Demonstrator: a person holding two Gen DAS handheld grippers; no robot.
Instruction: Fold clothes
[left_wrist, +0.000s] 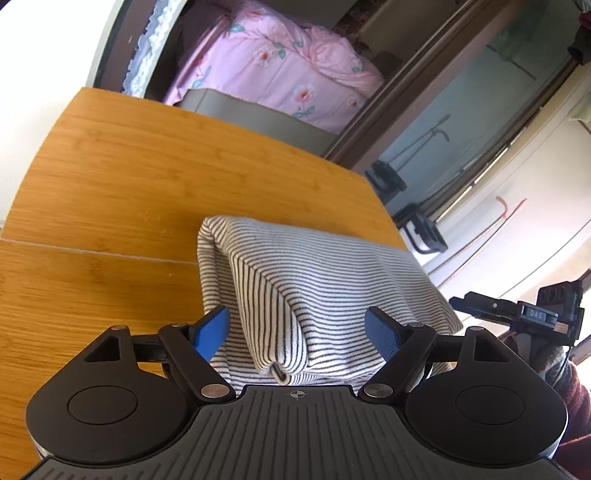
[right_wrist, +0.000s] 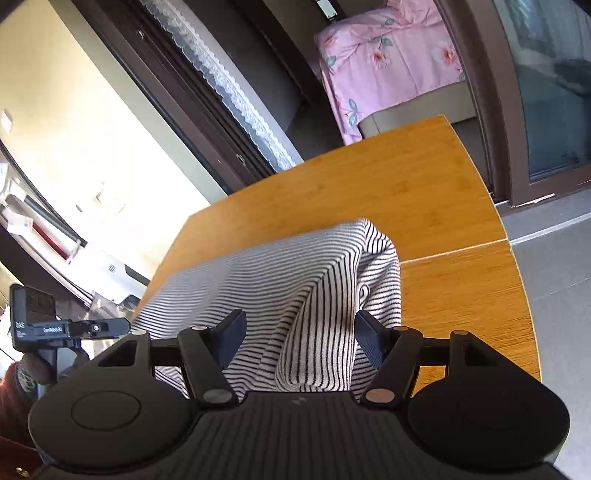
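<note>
The striped garment (left_wrist: 314, 280) lies folded on the counter (left_wrist: 110, 177), bunched between both tongs; the left tongs (left_wrist: 297, 332) and right tongs (right_wrist: 299, 338) stand apart, apparently gripping nothing; the fold should be smoothed before regrasping.

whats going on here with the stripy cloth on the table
A person is folding clothes with a pair of hand-held tongs. A striped garment lies folded over on the wooden table. The left tongs and the right tongs are both open, each with a bunched fold of the garment between its blue pads but not pinched. Neither is gripping the cloth at this moment.
</note>
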